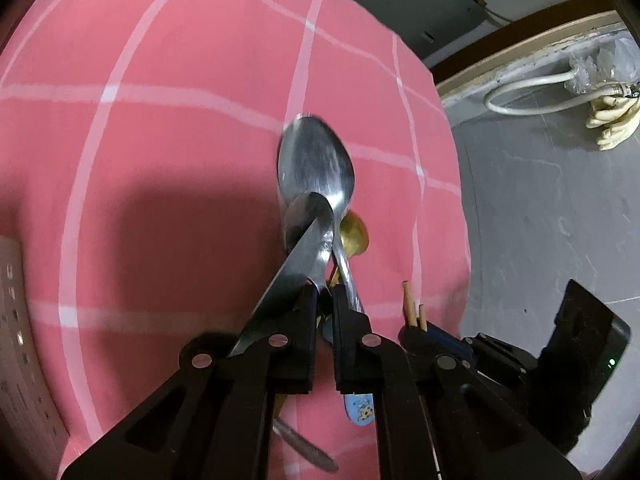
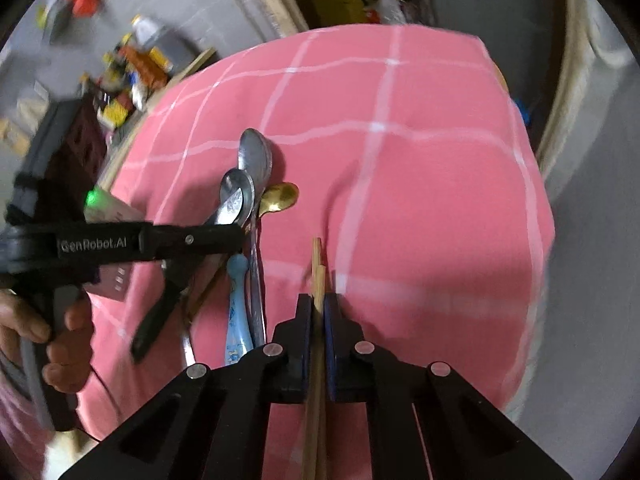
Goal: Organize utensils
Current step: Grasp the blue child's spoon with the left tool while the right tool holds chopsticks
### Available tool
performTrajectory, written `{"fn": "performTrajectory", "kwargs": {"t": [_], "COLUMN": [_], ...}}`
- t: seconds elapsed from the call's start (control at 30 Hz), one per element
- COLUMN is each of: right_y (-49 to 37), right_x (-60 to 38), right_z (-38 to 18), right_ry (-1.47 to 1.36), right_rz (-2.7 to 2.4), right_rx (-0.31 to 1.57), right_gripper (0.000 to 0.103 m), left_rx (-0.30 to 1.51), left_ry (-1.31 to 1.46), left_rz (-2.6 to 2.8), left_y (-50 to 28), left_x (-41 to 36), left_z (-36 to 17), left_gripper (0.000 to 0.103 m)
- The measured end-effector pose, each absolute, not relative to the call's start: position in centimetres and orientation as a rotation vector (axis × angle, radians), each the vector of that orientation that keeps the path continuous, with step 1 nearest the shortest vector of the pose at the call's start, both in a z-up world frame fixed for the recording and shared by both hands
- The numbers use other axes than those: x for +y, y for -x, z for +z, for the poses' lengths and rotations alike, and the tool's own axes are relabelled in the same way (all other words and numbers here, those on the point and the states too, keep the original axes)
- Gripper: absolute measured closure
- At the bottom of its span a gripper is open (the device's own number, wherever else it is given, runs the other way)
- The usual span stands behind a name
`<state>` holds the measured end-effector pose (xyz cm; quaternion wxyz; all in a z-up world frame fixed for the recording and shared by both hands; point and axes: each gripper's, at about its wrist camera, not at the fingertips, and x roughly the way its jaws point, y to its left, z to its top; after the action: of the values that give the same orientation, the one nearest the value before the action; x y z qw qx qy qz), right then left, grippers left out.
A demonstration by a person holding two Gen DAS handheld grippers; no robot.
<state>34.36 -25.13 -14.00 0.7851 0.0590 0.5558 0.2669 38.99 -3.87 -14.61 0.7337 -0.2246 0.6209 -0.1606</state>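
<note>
Spoons (image 1: 320,216) clamped in left gripper (image 1: 325,292), chopsticks (image 2: 318,272) in right gripper (image 2: 318,300).
Both bundles pinched between closed jaws, tips poking forward over the pink cloth (image 2: 420,200), near its edge.

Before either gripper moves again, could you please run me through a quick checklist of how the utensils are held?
1. Left gripper shut on the spoon bundle: ok; several handles sit between its fingers.
2. Gold spoon inside that grip: cannot tell; its handle disappears behind the steel ones.
3. Blue patterned handle secure: cannot tell; it hangs below the left gripper's fingers.
4. Right gripper shut on the chopsticks: ok.
5. Chopstick tips level: not ok; one tip stands out past the other.
6. Pink checked cloth ahead of the chopsticks free of objects: ok.
</note>
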Motion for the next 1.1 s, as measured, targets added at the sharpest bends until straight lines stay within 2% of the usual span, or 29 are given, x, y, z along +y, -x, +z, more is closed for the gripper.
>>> {"fn": "performTrajectory", "kwargs": {"t": [0.4,0.57,0.77,1.1], "right_y": [-33.3,-33.4,-33.4,-32.6], "right_x": [-26.6,-26.9,-26.8,-27.5], "right_z": [-14.3,-14.4,-14.3,-14.5], "right_ry": [-0.207,-0.224,-0.214,-0.222], "right_rz": [0.569,0.579,0.590,0.604], "right_rx": [1.206,1.213,1.224,1.233], "right_gripper": [0.097,0.097,0.097,0.097], "left_rx": [1.478,1.497,1.533,1.550], "left_ry": [0.452,0.467,0.483,0.375], "left_rz": [-0.324,-0.331,-0.319,-0.215], "left_y": [-39.0,-38.2,-38.2,-38.4], "left_x": [-4.4,-4.3,-4.7,-6.9], "left_z": [-14.0,-13.8,-13.8,-13.2], "left_gripper": [0.095,0.083,0.077,0.075]}}
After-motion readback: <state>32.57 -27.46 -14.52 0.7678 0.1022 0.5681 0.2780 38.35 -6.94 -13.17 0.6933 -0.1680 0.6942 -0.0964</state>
